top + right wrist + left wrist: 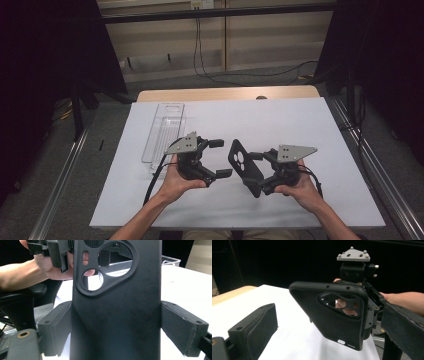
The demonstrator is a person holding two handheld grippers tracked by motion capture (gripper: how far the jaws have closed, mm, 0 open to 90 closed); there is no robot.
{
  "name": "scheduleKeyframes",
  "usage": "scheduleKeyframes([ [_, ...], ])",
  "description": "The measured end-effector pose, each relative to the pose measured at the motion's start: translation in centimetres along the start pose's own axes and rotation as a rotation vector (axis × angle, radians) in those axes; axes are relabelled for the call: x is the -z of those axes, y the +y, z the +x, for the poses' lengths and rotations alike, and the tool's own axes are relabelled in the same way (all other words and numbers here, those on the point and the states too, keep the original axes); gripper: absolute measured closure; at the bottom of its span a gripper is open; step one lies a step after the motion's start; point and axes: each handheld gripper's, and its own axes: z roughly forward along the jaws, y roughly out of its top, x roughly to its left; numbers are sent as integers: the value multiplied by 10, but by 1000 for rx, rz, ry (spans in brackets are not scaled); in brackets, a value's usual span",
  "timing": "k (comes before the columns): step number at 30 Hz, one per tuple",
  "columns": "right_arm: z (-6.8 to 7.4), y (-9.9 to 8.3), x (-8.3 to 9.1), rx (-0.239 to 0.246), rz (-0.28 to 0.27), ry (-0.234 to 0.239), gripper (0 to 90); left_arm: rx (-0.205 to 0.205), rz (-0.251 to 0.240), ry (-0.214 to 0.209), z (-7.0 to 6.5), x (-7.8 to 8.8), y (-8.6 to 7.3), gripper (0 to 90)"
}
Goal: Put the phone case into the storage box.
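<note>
A black phone case (115, 315) stands between the jaws of the right gripper (260, 172), which clamp its two long sides.

The case is held above the table (300, 125), near its front edge and about the middle of it; its long axis runs from front to back in the high view, with the camera cut-out at the far end. The left gripper (220, 158) waits just beside it, jaws wide and empty. A clear tray (165, 131) lies toward the left edge. I judge the step is a handover or a placing; next, the left jaws must close on a free part of the case.
</note>
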Motion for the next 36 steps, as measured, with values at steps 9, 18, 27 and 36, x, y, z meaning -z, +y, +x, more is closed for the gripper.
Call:
scheduleKeyframes([
  [9,2,0,-6,-7,7,41,139,9,17,-31,1,-2,-2,19],
  [18,4,0,-12,-5,7,67,138,36,-8,-94,2,-4,-5,35],
  [27,8,-1,-18,-13,4,118,138,-2,1,-122,1,-6,-7,71],
  [36,8,-1,-18,-20,14,133,139,-18,-5,-137,0,-7,-7,95],
])
